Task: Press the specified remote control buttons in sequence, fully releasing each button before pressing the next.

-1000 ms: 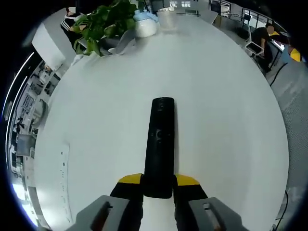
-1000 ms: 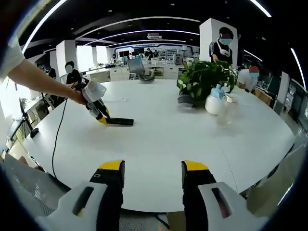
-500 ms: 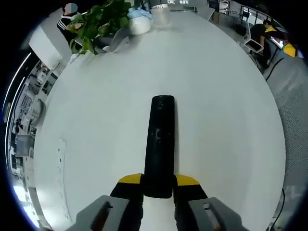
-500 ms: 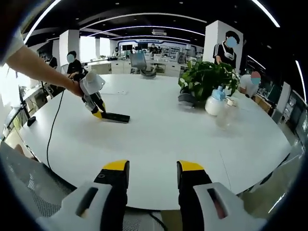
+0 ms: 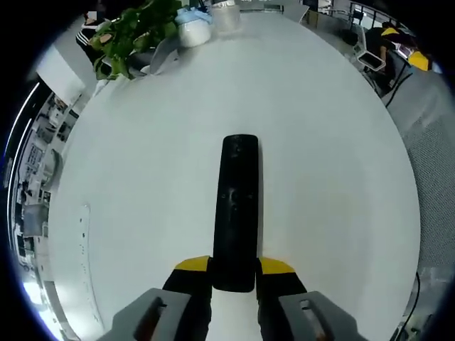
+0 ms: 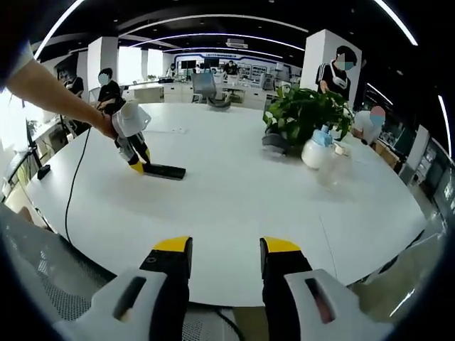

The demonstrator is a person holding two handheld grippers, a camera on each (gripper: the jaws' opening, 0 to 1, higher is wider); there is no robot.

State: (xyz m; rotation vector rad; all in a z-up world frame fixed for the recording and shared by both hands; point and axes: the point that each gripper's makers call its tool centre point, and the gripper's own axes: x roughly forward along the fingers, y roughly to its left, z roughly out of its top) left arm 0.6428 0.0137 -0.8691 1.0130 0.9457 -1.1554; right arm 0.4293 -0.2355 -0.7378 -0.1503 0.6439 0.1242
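A long black remote control (image 5: 236, 213) lies on the white round table (image 5: 334, 163), its near end clamped between the yellow-tipped jaws of my left gripper (image 5: 234, 266), which is shut on it. In the right gripper view the same remote (image 6: 163, 171) rests flat on the table at the left, held by the left gripper (image 6: 136, 167) in a person's hand. My right gripper (image 6: 225, 250) hovers open at the table's near edge, a gap between its jaws and nothing in it.
A potted green plant (image 6: 304, 114), a white spray bottle (image 6: 316, 150) and a clear glass (image 6: 333, 165) stand at the table's far right. A cable (image 6: 75, 192) hangs off the left edge. People sit and stand beyond the table.
Both views have shifted slightly with the hands. The remote stays clamped in the left gripper and lying on the table; the right gripper stays open.
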